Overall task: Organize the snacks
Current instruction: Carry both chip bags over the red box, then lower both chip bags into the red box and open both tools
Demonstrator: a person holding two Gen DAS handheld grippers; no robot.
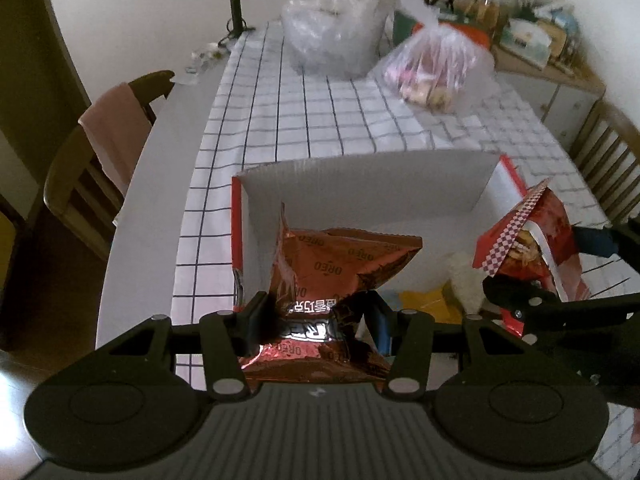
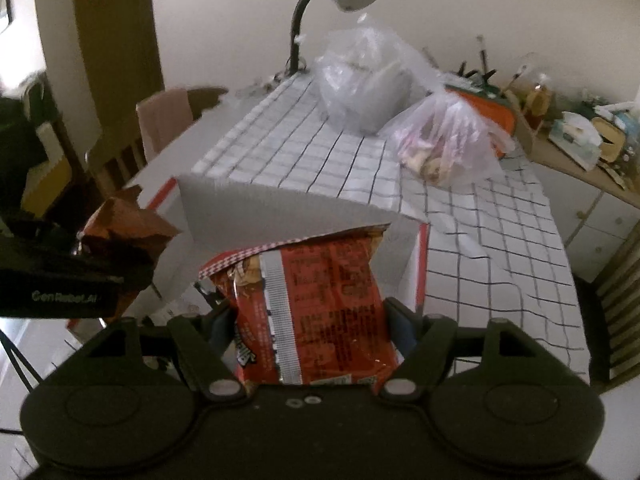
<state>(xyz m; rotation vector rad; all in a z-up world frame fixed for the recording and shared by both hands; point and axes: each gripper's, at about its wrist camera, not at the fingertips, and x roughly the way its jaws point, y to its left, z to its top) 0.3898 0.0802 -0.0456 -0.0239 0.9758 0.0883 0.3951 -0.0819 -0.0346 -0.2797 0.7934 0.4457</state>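
Your left hand-held gripper (image 1: 318, 322) is clamped on an Oreo bag (image 1: 336, 268); your right hand-held gripper (image 2: 310, 320) is clamped on a red snack pack (image 2: 308, 304). Both packs hang over the near edge of the open box (image 1: 360, 184) on the counter (image 1: 280, 120), box directly ahead & below. The pack's long axis points fwd, into the box. Neither arm looks clearly nearer.
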